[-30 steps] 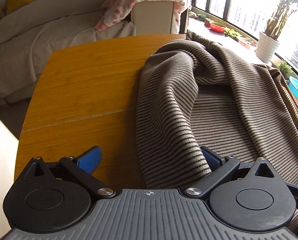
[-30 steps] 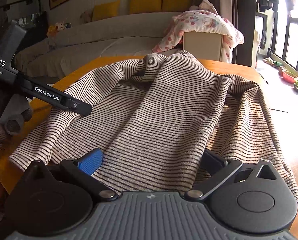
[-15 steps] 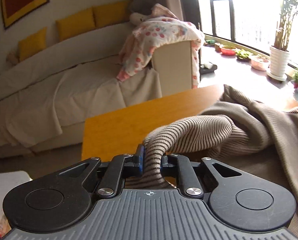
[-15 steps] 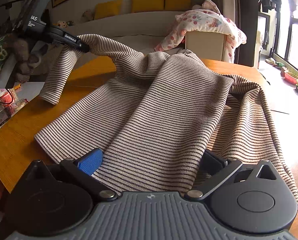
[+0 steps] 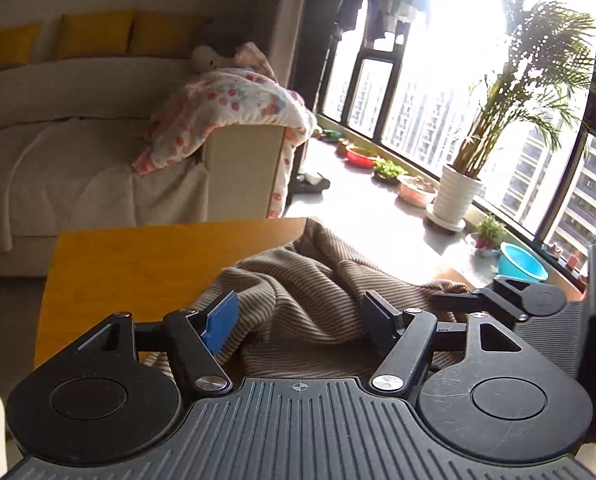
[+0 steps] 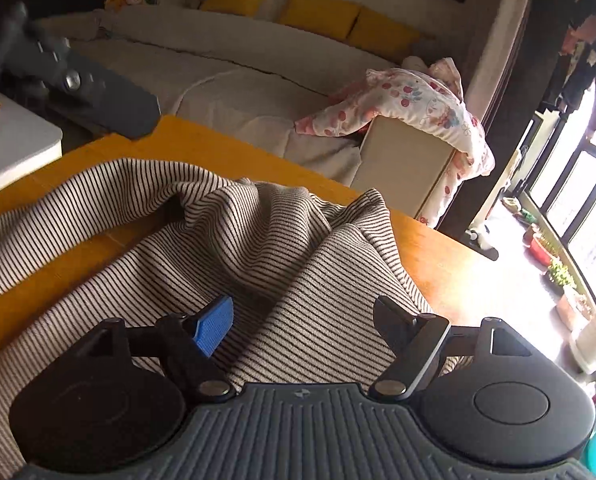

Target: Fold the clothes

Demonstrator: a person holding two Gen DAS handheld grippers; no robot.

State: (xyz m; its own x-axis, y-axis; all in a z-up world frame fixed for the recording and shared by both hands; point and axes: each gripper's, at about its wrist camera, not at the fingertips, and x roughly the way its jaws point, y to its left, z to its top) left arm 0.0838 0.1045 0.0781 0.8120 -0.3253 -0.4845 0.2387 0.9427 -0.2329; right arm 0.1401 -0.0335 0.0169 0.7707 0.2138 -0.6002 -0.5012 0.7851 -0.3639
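Observation:
A beige sweater with thin dark stripes (image 5: 318,280) lies bunched on the orange wooden table (image 5: 137,264). My left gripper (image 5: 298,316) hovers just above its near folds. Its jaws are opening, cloth lies below and between them, and the pads do not press on it. The right gripper's body (image 5: 538,304) shows at the right edge of that view. In the right wrist view the sweater (image 6: 257,240) spreads across the table (image 6: 438,248), one sleeve trailing left. My right gripper (image 6: 304,320) is closing over a raised fold, with its pads still apart from it.
Beyond the table stands a long sofa (image 6: 217,72) with yellow cushions and a floral blanket (image 5: 237,108) draped over a beige box. A window ledge carries a potted palm (image 5: 458,196), bowls and a blue basin (image 5: 522,260). A white side table (image 6: 13,148) stands at the left.
The left gripper, shut on a sleeve fold half a second ago, has let it go and risen. The sleeve has dropped to the table. The right gripper has swung sideways, rolled and narrowed.

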